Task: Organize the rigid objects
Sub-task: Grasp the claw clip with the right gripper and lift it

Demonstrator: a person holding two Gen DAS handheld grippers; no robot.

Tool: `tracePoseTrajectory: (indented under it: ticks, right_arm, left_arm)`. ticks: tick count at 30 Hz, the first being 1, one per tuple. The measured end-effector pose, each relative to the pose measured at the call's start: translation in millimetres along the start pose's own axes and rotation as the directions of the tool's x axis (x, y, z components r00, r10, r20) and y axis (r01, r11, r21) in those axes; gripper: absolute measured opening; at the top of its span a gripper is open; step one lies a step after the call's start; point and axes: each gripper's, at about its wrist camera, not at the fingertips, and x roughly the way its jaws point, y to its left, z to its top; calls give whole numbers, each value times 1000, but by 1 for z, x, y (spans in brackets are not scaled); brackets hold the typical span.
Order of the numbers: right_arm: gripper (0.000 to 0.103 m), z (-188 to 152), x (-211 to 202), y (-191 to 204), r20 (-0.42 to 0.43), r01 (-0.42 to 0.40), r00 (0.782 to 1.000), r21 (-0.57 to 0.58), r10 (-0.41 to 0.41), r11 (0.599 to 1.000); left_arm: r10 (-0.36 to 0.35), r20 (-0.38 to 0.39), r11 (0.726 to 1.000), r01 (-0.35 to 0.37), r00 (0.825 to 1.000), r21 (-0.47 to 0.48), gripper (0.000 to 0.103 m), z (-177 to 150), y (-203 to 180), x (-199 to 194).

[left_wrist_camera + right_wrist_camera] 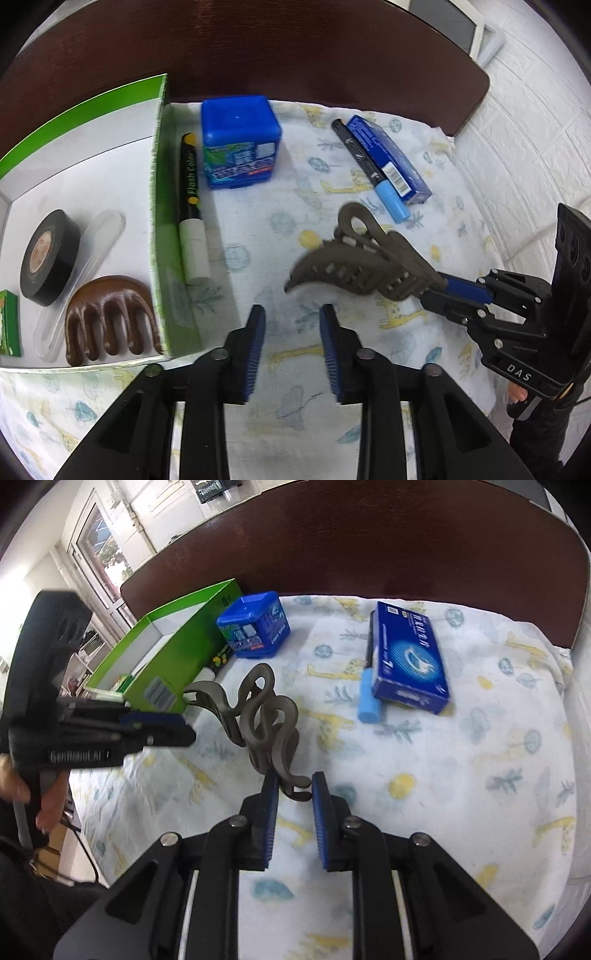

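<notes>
- My right gripper (294, 788) was clamped on the handle end of the grey hair clip (258, 716), holding it clear of the printed cloth (424, 760). The hold sat only at the tip of the handles, so the clip could have pivoted or slipped out on the way across.
- Squeezing the handles could also have sprung the clip's teeth open, and open teeth could have snagged on the box wall.
- My left gripper (291, 345) hung with its jaws apart and nothing between them, just beside the green box (157, 206). It stood near the path into the box, so a collision between the two tools was possible.
- The box already held a roll of black tape (48, 258), a brown comb (107, 314) and a clear strip; the clip could have landed on these and tipped.
- A marker (191, 206) lay along the outside of the box wall and could have been knocked.
</notes>
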Motion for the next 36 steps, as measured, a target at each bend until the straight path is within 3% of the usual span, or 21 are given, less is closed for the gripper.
tracePoseTrajectory:
  ticks: [2,4,7,11,16,21,23,25,30,36]
  right_arm:
    - [18,-10,-6,-3,-11,-3,1000,-14,3,1000]
    - [18,-17,-10,-8,-16,2,1000,-12,-2,1000]
    - [18,-24,-13,-13,-16,4,1000,-3,-4,1000]
    - [18,-25,-10,-10,-27,9,1000,-36,-10,999]
    - [20,-22,-9,-9,-23,20,1000,-48,-21,999]
    - [21,-17,-12,-15,11,32,999,-19,-32,999]
    - [21,-17,-10,-15,16,27,999,-4,-27,1000]
    - [23,-19,-7,-16,22,49,999,15,-50,999]
    - [23,-19,-17,-15,71,52,996,59,-56,997]
    - [24,2,-37,16,142,71,987,13,-72,997]
  left_arm:
    - [-3,4,999,3,1000,37,52,-2,-8,1]
    - [18,21,995,-20,1000,102,60,-8,-18,2]
    - [75,77,974,-89,994,208,60,-15,-34,1]
    - [50,95,946,-78,994,316,60,-14,-49,4]
    - [28,102,951,-58,994,305,60,-2,-46,9]
    - [-60,75,945,32,995,326,60,3,-50,14]
    - [-101,53,943,79,993,325,55,2,-53,18]
    - [-83,60,948,60,995,313,46,0,-53,21]
    - [-146,91,955,116,985,272,40,1,-44,-1]
    - [-94,203,953,29,975,300,40,-1,-37,-50]
